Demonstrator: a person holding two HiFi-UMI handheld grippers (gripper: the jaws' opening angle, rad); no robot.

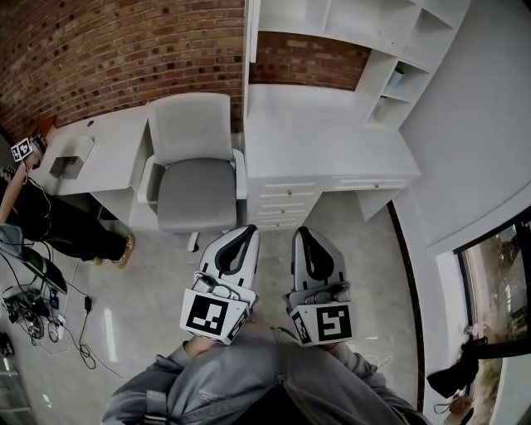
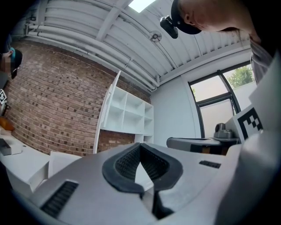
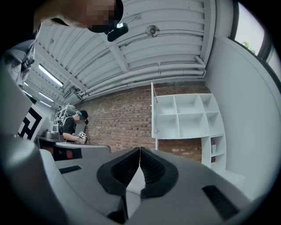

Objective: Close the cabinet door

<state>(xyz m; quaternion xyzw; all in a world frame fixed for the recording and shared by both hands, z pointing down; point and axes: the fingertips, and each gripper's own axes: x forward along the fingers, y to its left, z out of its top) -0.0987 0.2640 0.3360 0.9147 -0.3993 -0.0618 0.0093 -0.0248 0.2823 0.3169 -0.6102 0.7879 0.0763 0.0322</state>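
A white wall cabinet [image 1: 365, 18] of open cubbies hangs over the desk, against the brick wall. Its door [image 1: 248, 29] stands open, seen edge-on at the cabinet's left side. The same door [image 2: 106, 112] shows left of the shelves in the left gripper view, and the door [image 3: 153, 110] also appears in the right gripper view. My left gripper [image 1: 246, 229] and right gripper [image 1: 300, 232] are side by side over the floor, well short of the desk, pointing toward it. Both are shut, jaw tips touching, nothing held: left gripper [image 2: 140, 145], right gripper [image 3: 139, 150].
A grey office chair [image 1: 195, 166] stands ahead left of the grippers. The white desk [image 1: 332, 141] has a drawer unit [image 1: 286, 201] straight ahead. Another person [image 1: 50, 222] sits at far left, with cables [image 1: 37, 311] on the floor. A window [image 1: 498, 266] is at right.
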